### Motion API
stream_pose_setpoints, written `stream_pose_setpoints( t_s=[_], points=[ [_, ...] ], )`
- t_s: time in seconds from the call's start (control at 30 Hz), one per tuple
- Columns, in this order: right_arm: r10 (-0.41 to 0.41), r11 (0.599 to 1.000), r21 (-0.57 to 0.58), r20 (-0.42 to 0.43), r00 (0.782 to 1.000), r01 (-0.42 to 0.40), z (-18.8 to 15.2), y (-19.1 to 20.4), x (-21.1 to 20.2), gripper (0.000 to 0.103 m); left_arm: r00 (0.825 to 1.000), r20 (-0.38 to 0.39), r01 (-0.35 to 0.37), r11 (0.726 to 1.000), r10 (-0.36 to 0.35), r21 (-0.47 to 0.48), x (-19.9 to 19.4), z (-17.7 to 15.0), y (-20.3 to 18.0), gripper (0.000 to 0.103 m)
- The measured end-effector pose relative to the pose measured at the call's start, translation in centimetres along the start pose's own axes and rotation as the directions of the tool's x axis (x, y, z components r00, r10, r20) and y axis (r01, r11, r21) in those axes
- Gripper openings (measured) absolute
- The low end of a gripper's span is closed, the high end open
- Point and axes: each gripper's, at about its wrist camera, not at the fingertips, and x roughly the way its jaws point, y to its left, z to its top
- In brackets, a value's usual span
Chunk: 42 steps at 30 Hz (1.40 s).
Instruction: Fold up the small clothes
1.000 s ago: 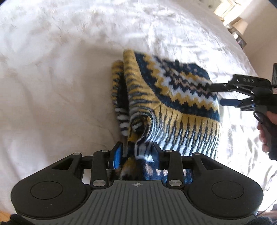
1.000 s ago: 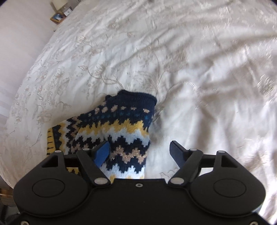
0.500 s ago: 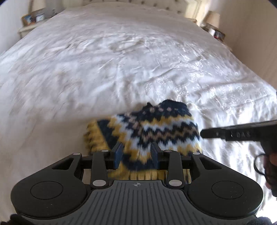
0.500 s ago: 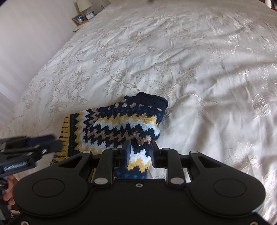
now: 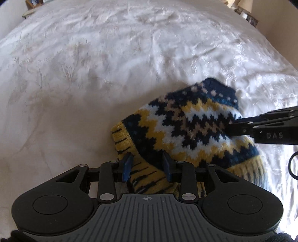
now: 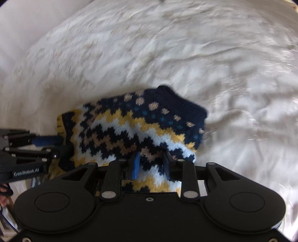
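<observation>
A small knitted sweater (image 5: 186, 126) with navy, yellow, white and tan zigzags lies bunched on the bed, its navy collar end (image 6: 167, 100) farthest from me. My left gripper (image 5: 147, 160) is shut on its yellow striped hem. My right gripper (image 6: 151, 158) holds the white and yellow knit between its pads at the other side, and its jaws are opening slightly. Each gripper shows in the other's view: the right gripper (image 5: 232, 128) reaches in from the right edge, the left gripper (image 6: 52, 145) from the left. The right wrist view is motion-blurred.
A white embroidered bedspread (image 5: 93, 74) spreads wide on every side of the sweater (image 6: 223, 74). Small bedside items (image 5: 31, 3) stand at the far left corner and a lamp (image 5: 244, 5) at the far right. A wall (image 6: 18, 28) runs along the bed's left.
My right gripper went from wide open beside the sweater to closed on its edge. Both grippers rolled and shifted sideways with the sweater, which now lies turned and more compact.
</observation>
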Motion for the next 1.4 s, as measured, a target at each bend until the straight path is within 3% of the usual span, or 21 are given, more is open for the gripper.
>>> stream_pose_setpoints(
  t_s=[0.2,0.3,0.4,0.6,0.7,0.8,1.03,1.17,1.27,1.4],
  points=[
    [-0.013,1.0,-0.009,0.095,0.995,0.014,-2.0,1.6,-5.0,0.04,0.991,0.126,0.037,0.997,-0.045,0.07,-2.8,0.9,-1.7,0.034],
    [-0.009,1.0,-0.005,0.062,0.998,0.01,-3.3,3.0,-4.3,0.044,0.995,0.085,0.037,0.994,-0.045,0.103,-1.6,0.5,-2.1,0.034],
    [-0.059,0.998,0.003,-0.017,0.998,0.059,-4.9,3.3,-1.9,0.045,1.0,-0.023,0.01,0.992,-0.007,0.128,1.2,-0.7,-1.5,0.04],
    [-0.058,0.998,0.038,0.006,0.998,0.058,-5.7,2.9,-2.3,0.047,0.999,-0.009,0.046,0.99,-0.046,0.135,0.9,-1.0,-0.5,0.042],
    [-0.058,0.996,0.076,0.038,0.998,0.055,-6.4,3.0,-4.1,0.063,0.999,0.005,0.032,0.991,-0.033,0.13,-0.7,-1.2,-0.7,0.045],
    [-0.058,0.997,0.049,0.068,0.996,0.055,-8.4,4.2,-6.0,0.065,0.999,0.028,0.026,0.992,-0.03,0.127,-2.6,-2.3,-1.0,0.047],
    [-0.093,0.995,0.025,-0.072,0.993,0.095,-13.0,5.3,-4.6,0.067,1.0,-0.006,0.029,0.99,-0.028,0.139,-2.2,-5.8,-1.5,0.053],
    [-0.077,0.996,0.042,-0.117,0.99,0.082,-14.7,4.7,-4.4,0.071,0.999,-0.007,0.032,0.993,-0.032,0.115,-2.2,-6.1,-1.0,0.057],
    [-0.08,0.994,0.061,-0.087,0.993,0.085,-14.8,4.3,-5.7,0.077,0.999,0.021,0.027,0.995,-0.029,0.1,-3.3,-6.0,-0.9,0.057],
    [-0.067,0.994,0.087,0.015,0.998,0.066,-14.7,3.9,-8.3,0.085,0.997,0.068,0.016,0.994,-0.023,0.107,-5.5,-6.1,-1.5,0.061]
  ],
)
